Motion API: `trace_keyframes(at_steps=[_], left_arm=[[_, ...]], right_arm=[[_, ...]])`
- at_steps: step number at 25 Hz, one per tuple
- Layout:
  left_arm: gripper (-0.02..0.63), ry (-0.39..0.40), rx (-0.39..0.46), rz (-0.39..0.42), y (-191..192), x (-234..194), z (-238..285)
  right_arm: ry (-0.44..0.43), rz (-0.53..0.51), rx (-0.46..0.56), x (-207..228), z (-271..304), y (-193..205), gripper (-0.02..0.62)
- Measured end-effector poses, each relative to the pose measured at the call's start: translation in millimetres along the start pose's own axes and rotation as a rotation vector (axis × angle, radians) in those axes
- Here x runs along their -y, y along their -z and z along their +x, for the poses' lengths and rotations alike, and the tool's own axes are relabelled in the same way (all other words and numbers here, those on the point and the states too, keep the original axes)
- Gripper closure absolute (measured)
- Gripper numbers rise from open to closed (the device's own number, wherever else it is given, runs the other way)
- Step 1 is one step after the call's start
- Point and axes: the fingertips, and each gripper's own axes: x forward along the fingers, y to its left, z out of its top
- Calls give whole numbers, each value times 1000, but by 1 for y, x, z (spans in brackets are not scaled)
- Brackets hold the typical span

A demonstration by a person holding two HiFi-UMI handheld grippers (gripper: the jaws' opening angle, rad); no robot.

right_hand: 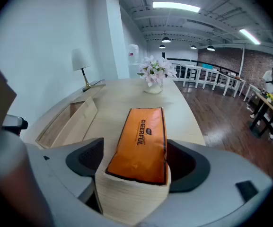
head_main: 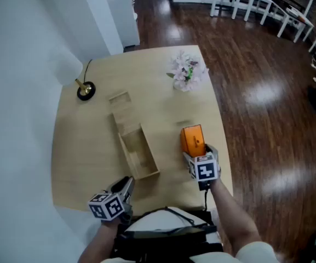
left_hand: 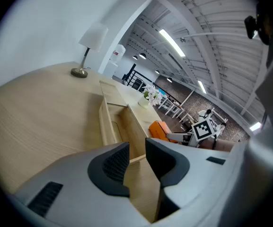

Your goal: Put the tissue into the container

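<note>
**A:** Tissue pack lies on the table, right of the wooden container. Its near end sits between the right gripper's wide-spread jaws, which don't seem to press it yet.

**B:** Then close squarely on the long sides, lift level, carry it left and lower it lengthwise. The fit looks snug.

**A:** And the container?

**B:** Open and bare inside, with its lid flat at the far end. The left gripper hovers by its near end, jaws slightly apart and empty.

The ceiling strip lights lit the room brightly, throwing white glare on the dark wood floor. Both gripper views curved hard toward dark, rounded edges.
</note>
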Motion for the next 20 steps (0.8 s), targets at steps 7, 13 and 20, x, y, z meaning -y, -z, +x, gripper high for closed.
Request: trace_keyframes(at_steps=[7, 13, 20], left_arm=[[500, 7, -5, 4, -1, 3, 5], [500, 5, -14, 3, 0, 4, 6], [500, -6, -19, -2, 2, 4, 5]], right_arm=[[1, 11, -60, 3, 13, 8, 176], [10, 16, -101, 6, 24, 17, 176], [0, 24, -99, 6, 27, 18, 176]])
